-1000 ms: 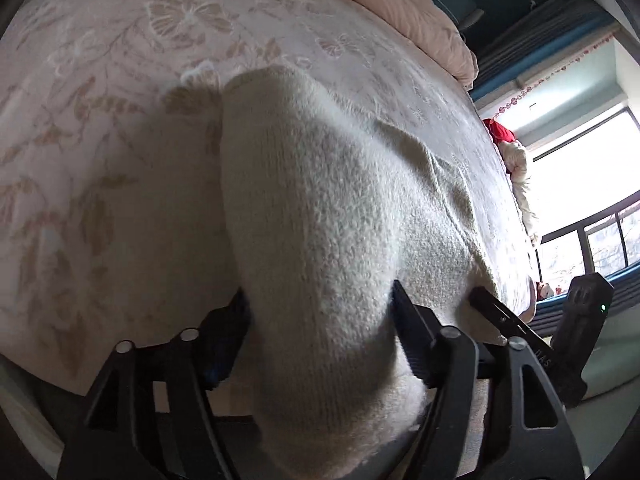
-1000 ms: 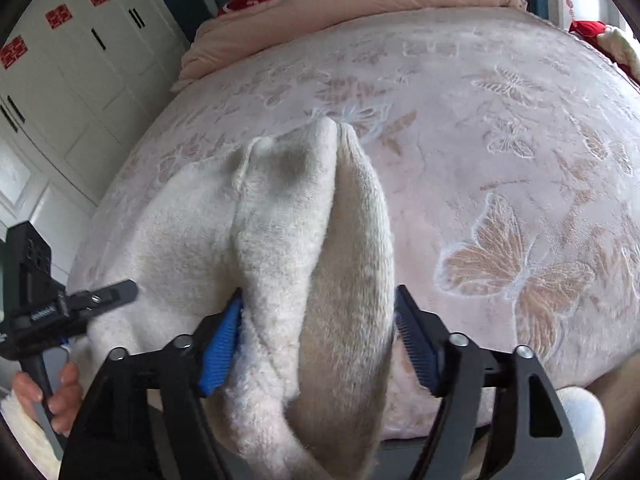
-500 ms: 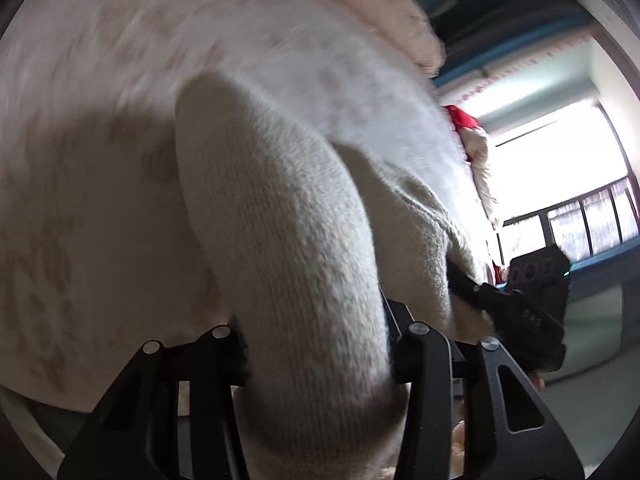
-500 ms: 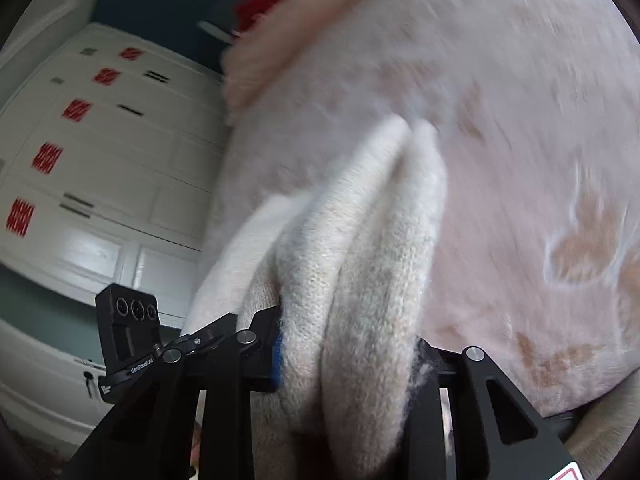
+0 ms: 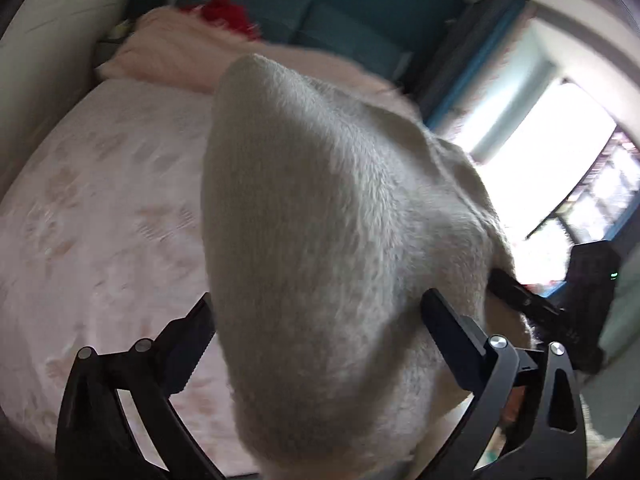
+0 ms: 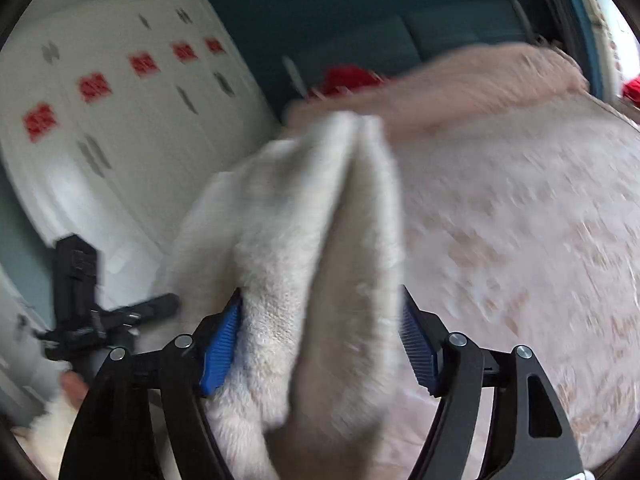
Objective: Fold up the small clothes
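Note:
A cream knit garment is raised above the bed, bunched into a thick fold. In the left wrist view it fills the gap of my left gripper, whose jaws are opening wide; the fabric only brushes the black fingers. My right gripper has the same garment doubled between its blue pads. Its jaws are opening too and no longer squeeze the fabric. Each gripper shows in the other's view beside the garment: the right gripper and the left gripper, with a hand under it.
The bed with its pale butterfly-print cover lies below. A pink quilt and a red item sit at its head. White wardrobe doors stand on one side and a bright window on the other.
Both grippers closed on the garment and rose with it, so more of the room shows. Their jaws have since spread apart again. The views are blurred by motion.

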Motion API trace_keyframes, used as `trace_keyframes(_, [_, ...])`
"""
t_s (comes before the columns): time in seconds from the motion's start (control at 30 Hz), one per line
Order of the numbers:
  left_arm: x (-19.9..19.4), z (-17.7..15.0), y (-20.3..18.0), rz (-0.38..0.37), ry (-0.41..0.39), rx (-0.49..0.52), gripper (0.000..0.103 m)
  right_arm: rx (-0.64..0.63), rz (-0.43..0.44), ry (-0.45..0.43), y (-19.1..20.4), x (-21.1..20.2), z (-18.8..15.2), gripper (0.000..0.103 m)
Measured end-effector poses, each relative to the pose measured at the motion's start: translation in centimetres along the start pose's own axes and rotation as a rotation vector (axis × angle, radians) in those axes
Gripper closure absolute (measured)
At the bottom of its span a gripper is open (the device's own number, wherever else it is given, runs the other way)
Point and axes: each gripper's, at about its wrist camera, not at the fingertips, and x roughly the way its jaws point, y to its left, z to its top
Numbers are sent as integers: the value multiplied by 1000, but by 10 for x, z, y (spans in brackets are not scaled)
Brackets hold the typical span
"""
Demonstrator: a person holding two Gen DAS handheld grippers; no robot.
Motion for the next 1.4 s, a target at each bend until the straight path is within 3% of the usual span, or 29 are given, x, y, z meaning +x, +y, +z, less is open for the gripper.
trace_keyframes(0.03, [26,-16,27,111,65,-36,7,42,-86,68,-18,19,-17,44])
trace_keyframes(0.07, [46,-37,56,218,129,-93,18,91,-147,119,-30,33,-28,53])
trace_keyframes(0.1, [53,-48,67,253,156,-114,27,158,-130,159,-41,36,-40,75])
trace_keyframes(0.13, [52,-68,83,269,181,-149,34,224,-41,177,-49,32,-54,97])
trace_keyframes(0.17, [47,-76,85,280,174,-159,34,237,-3,187,-46,28,-61,101])
trace_keyframes(0.23, [27,-89,75,312,112,-123,34,167,10,216,-27,23,-66,101])
trace_keyframes(0.33, [15,-91,39,285,48,-60,33,18,28,239,13,33,-58,101])
trace_keyframes(0.43, [29,-83,5,231,56,-24,33,-53,-13,253,41,69,-46,101])
trace_keyframes(0.5, [59,-86,-1,275,87,38,33,-68,-67,271,32,89,-44,101])
trace_keyframes(0.57, [85,-92,5,342,159,58,34,-80,-167,284,19,108,-42,90])
trace_keyframes(0.63, [81,-103,16,323,179,-15,32,-109,-222,299,4,120,-45,42])
trace_keyframes(0.67, [80,-106,28,297,176,-72,24,-101,-229,280,-7,122,-46,39])
trace_keyframes(0.73, [75,-112,52,253,157,-198,15,-33,-160,303,-30,136,-47,34])
trace_keyframes(0.8, [74,-116,65,224,149,-277,14,96,-58,361,-51,160,-47,31])
trace_keyframes(0.87, [85,-118,81,199,171,-333,14,222,46,410,-69,187,-51,30])
trace_keyframes(0.9, [88,-119,83,190,179,-344,14,279,89,438,-75,199,-54,36])
trace_keyframes(0.93, [92,-118,87,178,188,-352,14,335,134,460,-78,207,-56,55])
trace_keyframes(0.97, [95,-116,89,171,197,-346,17,372,154,468,-78,210,-57,59])
trace_keyframes(1.03, [96,-108,88,150,219,-305,28,363,135,452,-68,196,-53,78])
trace_keyframes(1.1, [93,-99,86,140,240,-245,38,382,171,413,-55,162,-54,82])
trace_keyframes(1.2, [83,-90,86,177,273,-134,38,400,196,402,-36,120,-78,83])
trace_keyframes(1.3, [86,-92,97,173,312,-98,32,285,47,413,-24,116,-111,72])
trace_keyframes(1.4, [88,-95,92,196,298,-72,29,275,-12,360,-31,109,-111,62])
